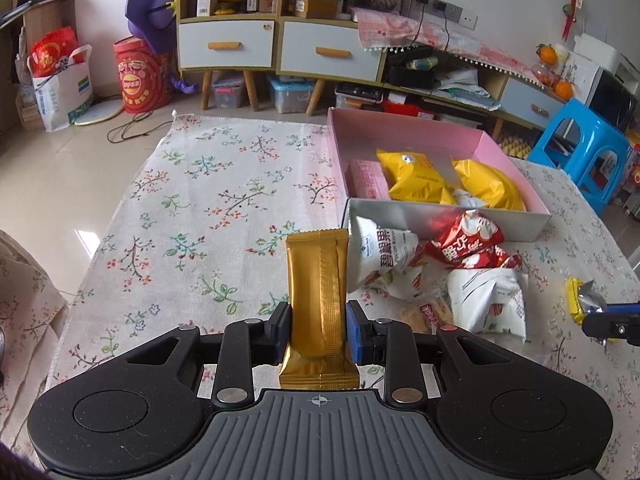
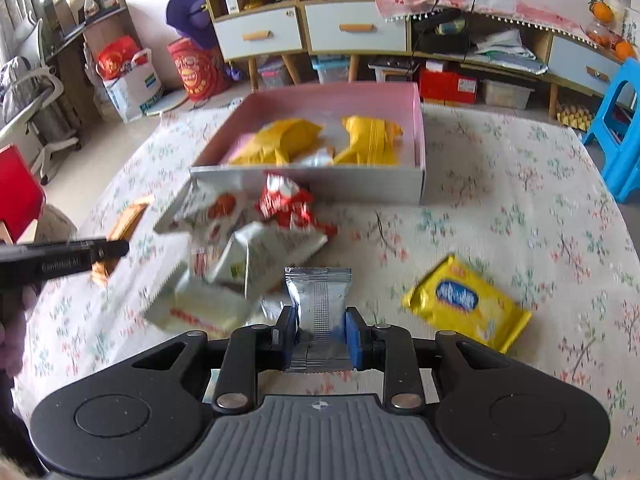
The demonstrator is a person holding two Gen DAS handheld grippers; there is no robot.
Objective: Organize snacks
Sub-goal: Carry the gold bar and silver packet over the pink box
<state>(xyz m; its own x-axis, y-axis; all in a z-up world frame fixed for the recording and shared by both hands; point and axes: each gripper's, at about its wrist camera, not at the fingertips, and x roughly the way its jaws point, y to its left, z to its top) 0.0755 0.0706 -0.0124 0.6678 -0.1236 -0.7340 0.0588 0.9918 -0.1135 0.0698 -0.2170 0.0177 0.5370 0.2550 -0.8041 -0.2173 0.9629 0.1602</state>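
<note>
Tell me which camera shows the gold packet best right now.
The left wrist view: the gold packet stands upright and sharp, clamped in the left gripper. The right wrist view shows only blurred gold bits behind the left gripper's finger.

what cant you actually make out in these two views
- Left wrist view: near part of the pink box floor, hidden by its front wall.
- Right wrist view: print on the white packets, blurred.
- Both views: lower ends of the gold packet and silver packet, behind the gripper bodies.
</note>
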